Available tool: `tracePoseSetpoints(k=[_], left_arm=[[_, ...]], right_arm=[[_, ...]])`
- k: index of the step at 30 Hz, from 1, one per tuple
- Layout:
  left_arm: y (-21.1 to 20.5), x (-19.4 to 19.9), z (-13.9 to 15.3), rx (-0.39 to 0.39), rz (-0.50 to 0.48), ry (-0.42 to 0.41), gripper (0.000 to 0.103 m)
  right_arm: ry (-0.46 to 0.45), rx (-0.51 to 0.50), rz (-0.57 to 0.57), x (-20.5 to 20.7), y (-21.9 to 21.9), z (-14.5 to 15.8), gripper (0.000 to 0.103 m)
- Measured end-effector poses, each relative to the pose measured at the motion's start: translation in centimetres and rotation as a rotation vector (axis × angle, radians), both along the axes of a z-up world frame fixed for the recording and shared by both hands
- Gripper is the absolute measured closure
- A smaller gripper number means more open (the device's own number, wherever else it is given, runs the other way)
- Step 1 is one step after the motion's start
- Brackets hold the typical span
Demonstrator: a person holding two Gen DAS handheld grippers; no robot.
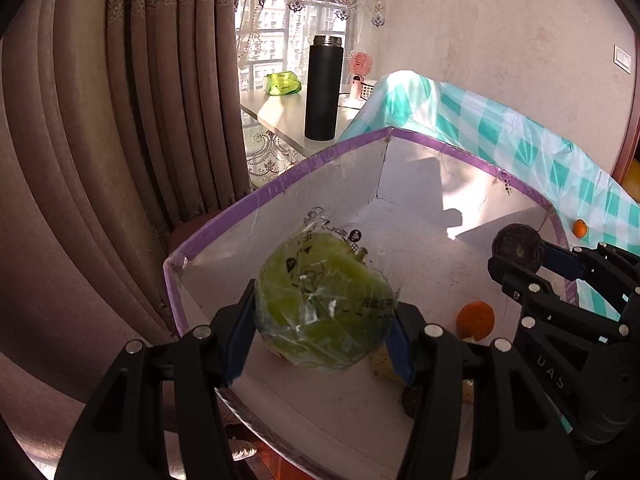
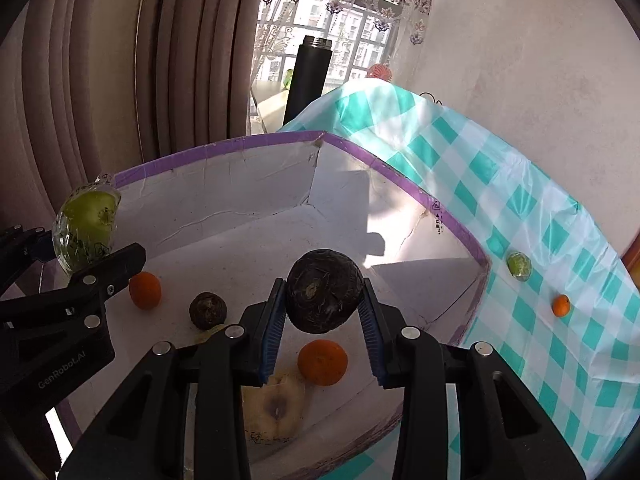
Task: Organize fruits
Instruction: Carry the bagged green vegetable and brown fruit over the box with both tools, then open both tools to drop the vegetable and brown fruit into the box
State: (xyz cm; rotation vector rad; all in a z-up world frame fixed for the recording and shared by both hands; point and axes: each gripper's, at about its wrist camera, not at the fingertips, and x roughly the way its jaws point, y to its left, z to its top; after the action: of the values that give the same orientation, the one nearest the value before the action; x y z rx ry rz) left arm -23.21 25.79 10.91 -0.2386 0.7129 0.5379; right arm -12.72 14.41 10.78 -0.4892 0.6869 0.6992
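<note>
My left gripper (image 1: 322,326) is shut on a green apple wrapped in clear film (image 1: 325,304), held above the white box with a purple rim (image 1: 280,186). Over the same box (image 2: 224,148) my right gripper (image 2: 324,320) is shut on a dark brown round fruit (image 2: 325,290); the left wrist view shows it at the right (image 1: 518,246). On the box floor lie two oranges (image 2: 145,290) (image 2: 322,362), a small dark fruit (image 2: 207,310) and a pale yellow wrapped apple (image 2: 276,408). The right wrist view has the green apple (image 2: 86,228) at the far left.
A teal checked tablecloth (image 2: 520,208) covers the table to the right of the box; on it lie a small green fruit (image 2: 519,266) and a small orange (image 2: 560,305). A black flask (image 1: 322,88) stands on a side table by the window. Brown curtains (image 1: 120,120) hang left.
</note>
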Motion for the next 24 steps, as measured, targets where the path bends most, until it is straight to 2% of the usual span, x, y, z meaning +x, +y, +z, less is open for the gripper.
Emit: tracePoseSetpoints(k=[5,10,11,13,14,15,24], left_arm=[[0.3,0.5,-0.8,0.058,-0.011,0.079,0.045],[0.0,0.7,-0.5,0.087,-0.008,0.095,0.045],[0.1,0.8,-0.5,0.084,-0.006,0.096,0.043],[0.0,0.8,-0.3,0.083,0.006,0.094,0.025],[0.0,0.8,-0.2,0.087,0.018,0.083,0.013],[-0.1,0.6,0.0,0.094,0.029,0.074,0.010],[-1.8,1.3,0.4,0.148,0.014,0.087,0.004]], right_arm=[[0.059,-0.095,0.017,0.3,1.6,-2.1,0.066],[0.084,-0.106,0.023,0.5,1.4,-2.7,0.066],[0.074,-0.109,0.020,0.5,1.3,-2.7,0.060],[0.038,-0.100,0.020,0.4,0.9,-2.2,0.043],[0.021,-0.092,0.018,0.3,0.7,-1.9,0.031],[0.009,-0.087,0.019,0.2,0.5,-1.8,0.027],[0.004,-0.059,0.038,-0.1,-0.6,-2.2,0.022]])
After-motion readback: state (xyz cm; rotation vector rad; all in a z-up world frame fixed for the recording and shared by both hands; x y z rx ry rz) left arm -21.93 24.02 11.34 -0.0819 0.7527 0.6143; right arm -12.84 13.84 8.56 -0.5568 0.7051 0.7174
